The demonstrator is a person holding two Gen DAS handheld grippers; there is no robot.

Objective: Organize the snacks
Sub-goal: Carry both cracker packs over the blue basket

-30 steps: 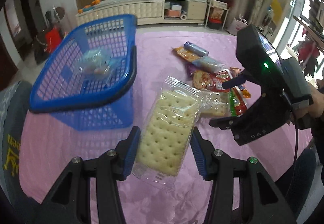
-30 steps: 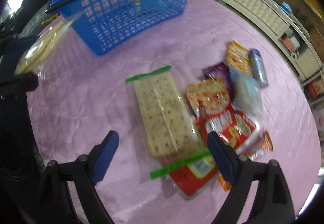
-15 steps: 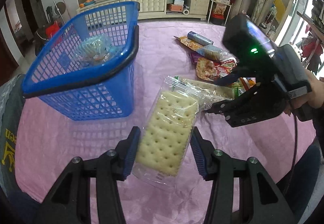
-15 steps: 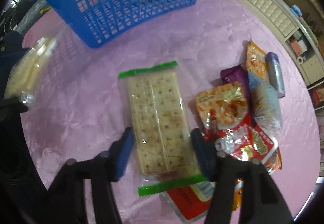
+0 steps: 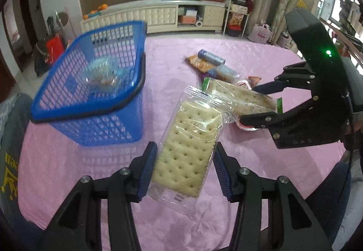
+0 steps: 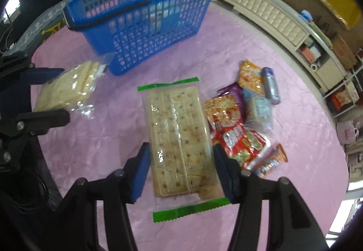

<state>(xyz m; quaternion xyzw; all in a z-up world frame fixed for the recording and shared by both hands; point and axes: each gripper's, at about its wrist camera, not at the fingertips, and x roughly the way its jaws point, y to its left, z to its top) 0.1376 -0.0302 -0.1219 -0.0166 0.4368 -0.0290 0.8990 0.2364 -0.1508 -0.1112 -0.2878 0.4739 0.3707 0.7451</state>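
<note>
My left gripper (image 5: 185, 169) is shut on a clear pack of pale crackers (image 5: 188, 148), held above the pink table right of the blue basket (image 5: 90, 101). The basket holds one clear-wrapped snack (image 5: 102, 74). My right gripper (image 6: 181, 173) is shut on a green-ended cracker pack (image 6: 179, 135) and holds it lifted off the table; it also shows in the left wrist view (image 5: 240, 96). The left gripper's pack shows in the right wrist view (image 6: 65, 89), at the left, just in front of the basket (image 6: 145, 19).
A pile of snack packets (image 6: 245, 124) lies on the pink tablecloth (image 6: 102, 137) right of my right gripper, with a grey tube (image 6: 271, 85) at its far end. A cream cabinet (image 5: 158, 15) stands beyond the table.
My right gripper closed on the green-ended cracker pack and lifted it off the table. My left gripper kept its cracker pack and shifted slightly, the basket now a bit farther left.
</note>
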